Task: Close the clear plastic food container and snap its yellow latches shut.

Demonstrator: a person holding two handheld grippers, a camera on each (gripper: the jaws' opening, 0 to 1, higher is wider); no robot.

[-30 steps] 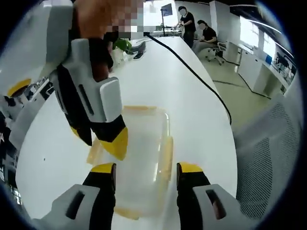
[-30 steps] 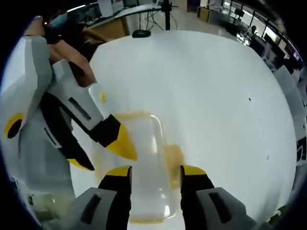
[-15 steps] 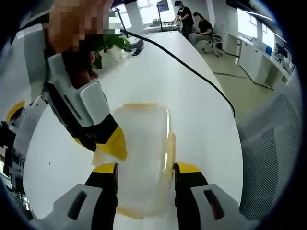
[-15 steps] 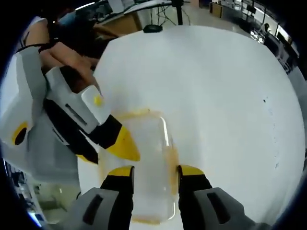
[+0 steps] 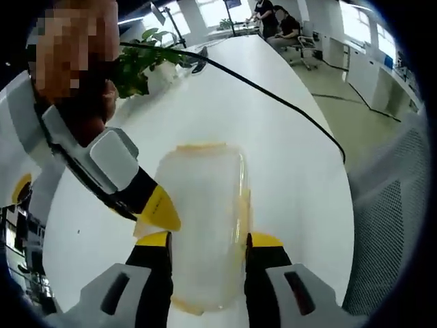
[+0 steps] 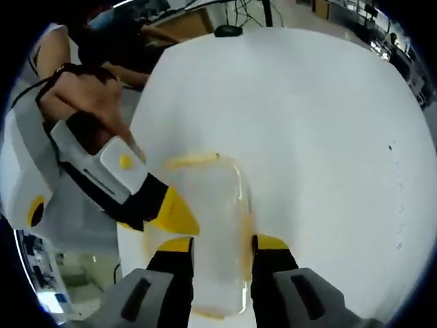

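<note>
Between the parted jaws of the left gripper [image 5: 205,240] lay the clear plastic food container [image 5: 205,225], resting on the white table [image 5: 287,171] with its long axis running straight away from the tongs along their own line; the right gripper [image 6: 220,244] stood likewise, jaws apart and straddling the same container [image 6: 213,225] from the opposite end; each gripper's yellow tip entered the other's view beside the box, so both hands seemed equally near; the lid appeared already seated; yellow latches [image 5: 240,205] showed as pale strips along the edges, but whether any was snapped down could not be told; the near end of the container was cut off behind the jaws, and contact between pads and walls was unclear.
</note>
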